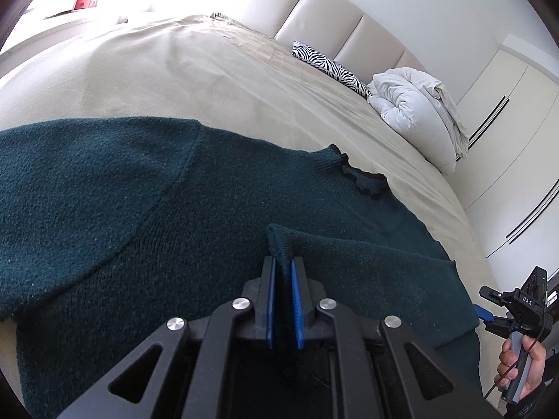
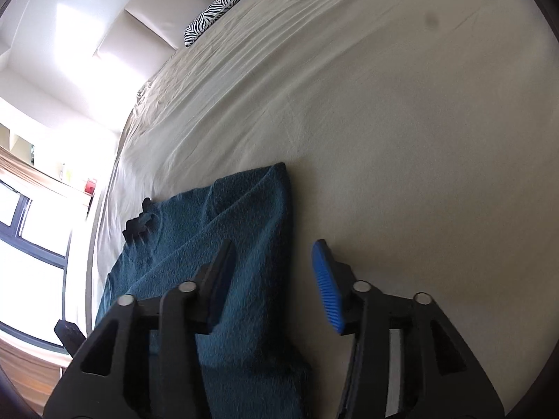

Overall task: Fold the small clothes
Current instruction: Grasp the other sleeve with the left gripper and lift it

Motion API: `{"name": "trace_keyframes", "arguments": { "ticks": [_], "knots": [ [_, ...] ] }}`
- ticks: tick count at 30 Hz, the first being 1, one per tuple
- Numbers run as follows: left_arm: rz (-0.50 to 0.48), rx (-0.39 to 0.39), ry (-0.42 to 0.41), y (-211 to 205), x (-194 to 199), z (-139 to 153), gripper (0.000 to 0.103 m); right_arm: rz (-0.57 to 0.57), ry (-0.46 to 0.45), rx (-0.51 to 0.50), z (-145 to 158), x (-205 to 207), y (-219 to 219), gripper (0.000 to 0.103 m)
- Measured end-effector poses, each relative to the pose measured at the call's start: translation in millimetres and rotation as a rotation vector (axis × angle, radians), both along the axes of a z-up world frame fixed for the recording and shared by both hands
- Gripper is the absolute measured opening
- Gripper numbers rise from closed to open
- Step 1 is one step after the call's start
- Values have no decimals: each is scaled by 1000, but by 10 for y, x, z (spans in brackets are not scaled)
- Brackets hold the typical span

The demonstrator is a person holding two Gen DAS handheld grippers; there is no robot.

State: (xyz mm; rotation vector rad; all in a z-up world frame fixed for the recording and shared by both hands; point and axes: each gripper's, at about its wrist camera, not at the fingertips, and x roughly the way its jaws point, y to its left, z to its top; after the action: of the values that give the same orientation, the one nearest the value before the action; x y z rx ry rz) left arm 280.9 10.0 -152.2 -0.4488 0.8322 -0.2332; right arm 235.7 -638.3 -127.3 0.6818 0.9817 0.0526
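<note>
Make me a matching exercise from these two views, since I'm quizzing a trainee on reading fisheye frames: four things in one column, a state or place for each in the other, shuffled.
Things:
1. left gripper
2. right gripper
3. zebra-print pillow
4. white duvet

States or places:
A. bundled up at the corner of the bed
B. jaws apart, nothing pinched
C. lying by the padded headboard
D. shut on a fold of the dark green sweater

Pairs: 1-D, 2-B, 3-C, 4-A
</note>
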Motion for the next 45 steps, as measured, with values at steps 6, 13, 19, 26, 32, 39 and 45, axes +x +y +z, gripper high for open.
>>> {"name": "trace_keyframes", "arguments": {
  "ticks": [6, 13, 19, 26, 32, 39, 45],
  "knots": [
    [0, 10, -2, -15, 2, -1, 12, 152, 74, -153, -14, -100, 438, 35],
    [-3, 1, -10, 4, 6, -36, 12, 135, 82, -257, -142, -230, 470, 10],
    [-8, -5, -11, 14, 30, -68, 13, 94, 11, -218, -326, -332, 282, 7],
    [19, -8, -54, 247, -303, 352, 56, 46, -45, -303, -23, -544, 390, 18],
    [264, -146, -122, 1479, -1141, 655, 72, -11, -378, -543, 927, -1227, 1184, 80],
    [669, -371, -22, 3082, -1985, 230, 72, 41, -523, -430, 1354, -1571, 2029, 103],
    [825, -529, -25, 3631, -2258, 35, 72, 115, -469, -244, 1377, -1553, 2644, 103]
  ]
}}
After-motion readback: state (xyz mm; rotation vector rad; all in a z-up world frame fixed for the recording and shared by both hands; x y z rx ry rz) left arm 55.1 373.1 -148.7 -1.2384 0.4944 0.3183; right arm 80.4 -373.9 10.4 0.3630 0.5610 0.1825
